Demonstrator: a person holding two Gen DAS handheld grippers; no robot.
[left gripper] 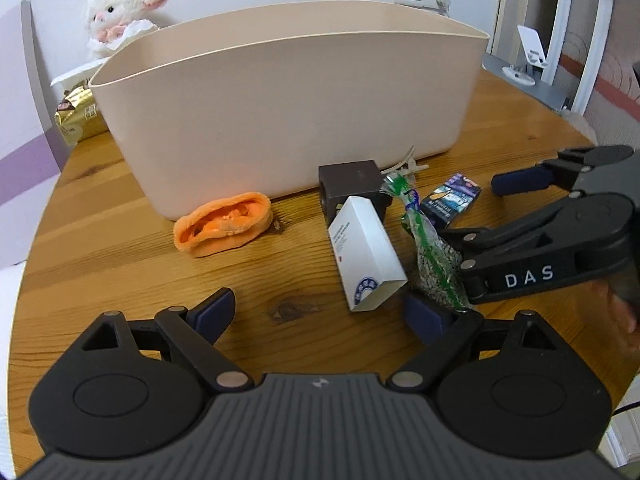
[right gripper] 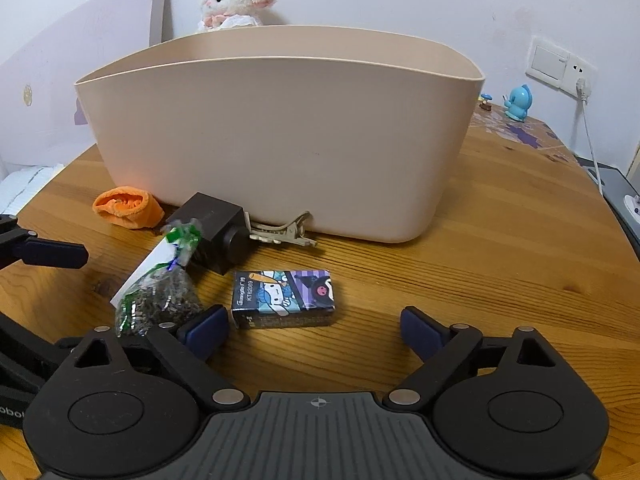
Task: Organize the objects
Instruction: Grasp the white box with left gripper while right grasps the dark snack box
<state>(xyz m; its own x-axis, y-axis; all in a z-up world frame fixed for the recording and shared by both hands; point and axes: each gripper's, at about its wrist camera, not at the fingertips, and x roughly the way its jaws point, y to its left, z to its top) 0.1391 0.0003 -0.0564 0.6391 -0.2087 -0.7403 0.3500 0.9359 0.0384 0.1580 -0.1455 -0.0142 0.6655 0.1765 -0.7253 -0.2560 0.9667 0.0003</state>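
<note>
A big beige tub (left gripper: 280,112) (right gripper: 280,148) stands on the round wooden table (left gripper: 120,264). In front of it lie an orange cloth piece (left gripper: 224,224) (right gripper: 128,208), a dark brown box (left gripper: 352,184) (right gripper: 214,228), a white carton (left gripper: 366,256), a clear bag of seeds (left gripper: 434,264) (right gripper: 160,300), a cartoon-printed box (left gripper: 452,198) (right gripper: 284,298) and a metal hair clip (right gripper: 284,234). My left gripper (left gripper: 320,312) is open, low over the table, the white carton just ahead of its right finger. My right gripper (right gripper: 314,328) is open, with the cartoon box just ahead between its fingers.
A plush lamb (left gripper: 120,12) (right gripper: 236,0) sits behind the tub. A gold packet (left gripper: 80,116) lies at the back left. A blue figurine (right gripper: 518,102) stands at the back right near a wall socket (right gripper: 560,64). A phone stand (left gripper: 530,52) sits past the table's right edge.
</note>
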